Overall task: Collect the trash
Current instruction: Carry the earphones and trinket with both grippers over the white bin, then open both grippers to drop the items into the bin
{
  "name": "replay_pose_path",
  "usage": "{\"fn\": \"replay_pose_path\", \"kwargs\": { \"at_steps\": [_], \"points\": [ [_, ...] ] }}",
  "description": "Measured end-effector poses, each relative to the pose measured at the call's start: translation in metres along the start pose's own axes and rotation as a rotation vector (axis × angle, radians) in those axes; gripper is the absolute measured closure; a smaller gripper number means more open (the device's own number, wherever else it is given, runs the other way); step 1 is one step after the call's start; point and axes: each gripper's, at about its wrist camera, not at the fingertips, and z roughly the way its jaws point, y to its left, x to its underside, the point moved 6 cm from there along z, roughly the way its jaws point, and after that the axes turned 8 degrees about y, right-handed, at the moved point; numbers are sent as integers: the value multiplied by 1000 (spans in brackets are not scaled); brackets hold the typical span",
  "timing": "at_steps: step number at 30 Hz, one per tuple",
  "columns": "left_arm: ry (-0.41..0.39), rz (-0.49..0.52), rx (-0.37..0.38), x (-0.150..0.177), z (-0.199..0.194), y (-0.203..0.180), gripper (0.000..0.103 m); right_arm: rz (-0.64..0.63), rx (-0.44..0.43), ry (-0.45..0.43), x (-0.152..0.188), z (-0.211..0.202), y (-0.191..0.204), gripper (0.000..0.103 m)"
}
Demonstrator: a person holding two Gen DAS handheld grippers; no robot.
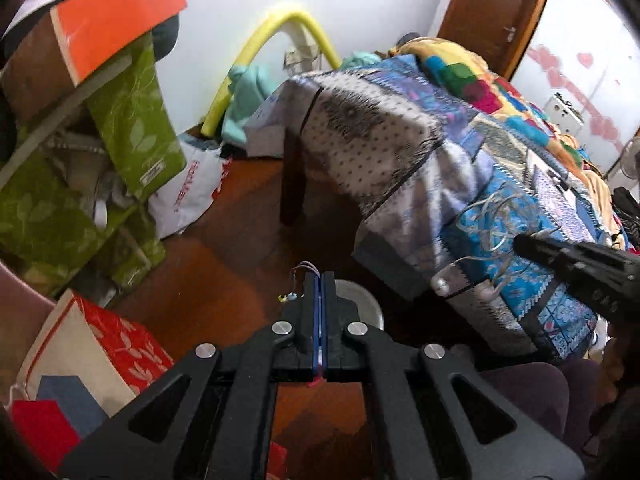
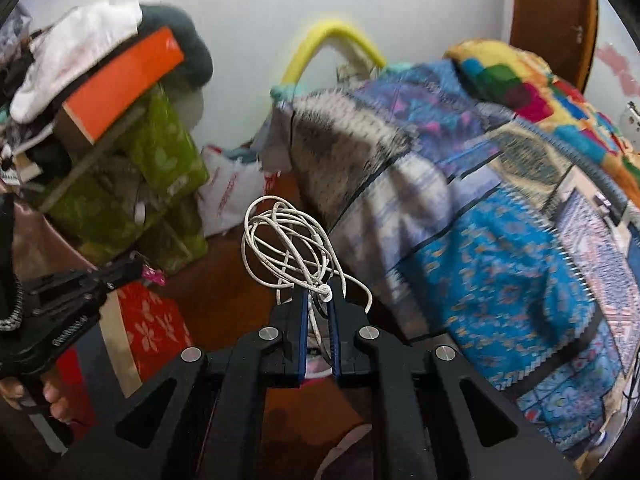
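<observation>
My right gripper [image 2: 319, 294] is shut on a tangled white earphone cable [image 2: 288, 244] and holds it up in the air over the wooden floor, beside the bed. In the left wrist view the same cable [image 1: 486, 236] hangs from the right gripper's tip [image 1: 524, 242], with its earbuds [image 1: 440, 283] dangling against the bedcover. My left gripper [image 1: 319, 280] is shut; thin coloured wires [image 1: 305, 267] and a small yellow-blue scrap [image 1: 287, 297] stick out at its tip. It also shows at the left of the right wrist view [image 2: 136, 264], with a pink scrap [image 2: 154, 276] at its tip.
A bed with a patterned blue bedcover [image 1: 500, 184] fills the right side. Green boxes [image 1: 136, 120] and an orange box [image 1: 116, 20] are stacked at left. A red floral bag [image 1: 120, 344] stands at lower left. A white plastic bag [image 1: 188, 196] lies by the wall. A round white rim [image 1: 360, 300] sits below my left gripper.
</observation>
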Motion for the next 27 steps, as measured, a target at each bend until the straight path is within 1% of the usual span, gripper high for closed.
{"fn": "replay_pose_path", "kwargs": {
  "at_steps": [4,8,13,15,16,17,18,19,20,23,27],
  "points": [
    [41,-18,-5,3,21,3,103,-7,-20,92,2,40,6,95],
    [68,-35,-17,4,38,2,103,-6,-19,209,5,81,7,94],
    [104,-68,11,4,59,-1,103,39,-104,355,7,121,7,94],
    [118,-68,17,4,66,-4,103,47,-120,395,7,130,6,90],
    [127,-64,20,4,70,-7,103,51,-131,407,7,133,5,84],
    [131,-61,21,4,72,-9,103,53,-141,416,7,135,6,75],
    [139,-56,22,4,75,-12,103,49,-142,415,7,136,6,69],
    [145,-52,25,3,78,-14,103,43,-136,412,6,135,6,60],
    [155,-50,34,3,82,-17,103,29,-123,405,6,134,6,57],
    [176,-46,57,1,91,-23,103,-15,-83,382,4,125,3,57],
    [194,-31,90,-5,99,-37,103,-25,-50,341,1,109,-12,57]
  ]
}}
